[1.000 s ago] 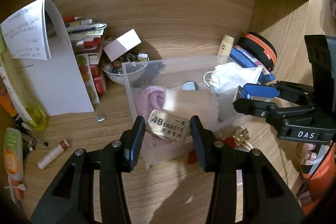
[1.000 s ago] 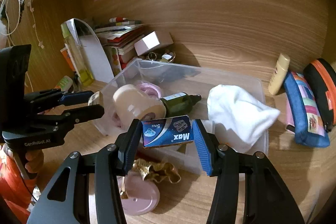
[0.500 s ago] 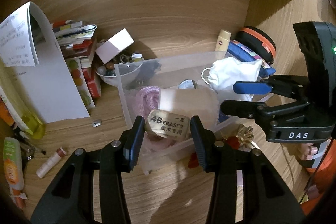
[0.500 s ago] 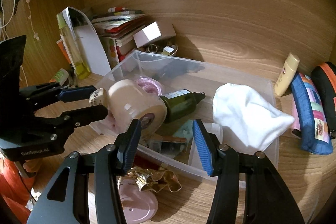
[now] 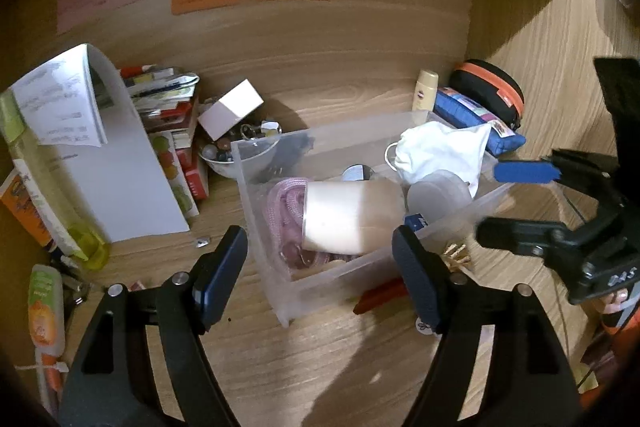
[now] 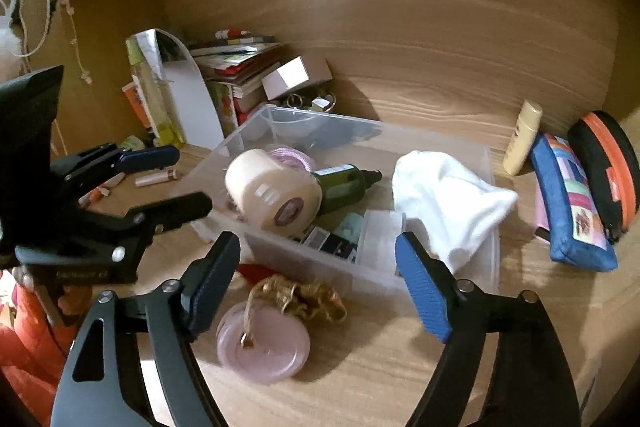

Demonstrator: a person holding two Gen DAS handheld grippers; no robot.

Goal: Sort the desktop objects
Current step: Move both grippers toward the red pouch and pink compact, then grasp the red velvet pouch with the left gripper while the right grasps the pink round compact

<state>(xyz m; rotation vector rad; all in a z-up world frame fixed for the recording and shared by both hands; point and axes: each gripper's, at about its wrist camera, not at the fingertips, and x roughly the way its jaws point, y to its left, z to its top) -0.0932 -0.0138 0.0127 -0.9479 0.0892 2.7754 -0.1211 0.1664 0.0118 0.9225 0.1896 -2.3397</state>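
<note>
- Clear plastic bin (image 6: 436, 143) sits mid-desk against the wooden back wall, already part full.
- Inside the bin: cream tape roll (image 6: 276, 193) lying on its side at the left end, pink cord (image 5: 286, 201) behind it, dark green bottle (image 6: 344, 185) beside the roll, white cloth (image 6: 444, 195) heaped at the right end, small cartons (image 6: 336, 237) low against the front wall; their labels are too blurred to read.
- Left gripper (image 5: 320, 271) spread wide, nothing between its fingers, poised over the bin's near-left corner.
- Right gripper (image 6: 318, 281) also spread wide and empty, in front of the bin's front wall.
- On the desk in front of the bin: pink round lid (image 6: 262, 345) with gold ribbon (image 6: 304, 297) draped partly on it, red item (image 5: 380, 297) just beside the bin wall.
- Left of the bin: bowl of trinkets (image 5: 236, 153) touching the bin corner, white box (image 5: 232, 107) resting on it, stack of books (image 5: 168, 107), curled paper pad (image 5: 100, 147), lip balm (image 6: 156, 179) on the desk.
- Right of the bin: cream tube (image 6: 522, 137) upright, blue pencil case (image 6: 572, 211), black-orange case (image 6: 608, 167) against the side wall.
- Each gripper shows in the other's view, flanking the bin.
- Bare desk lies only along the near edge, in front of the lid.
</note>
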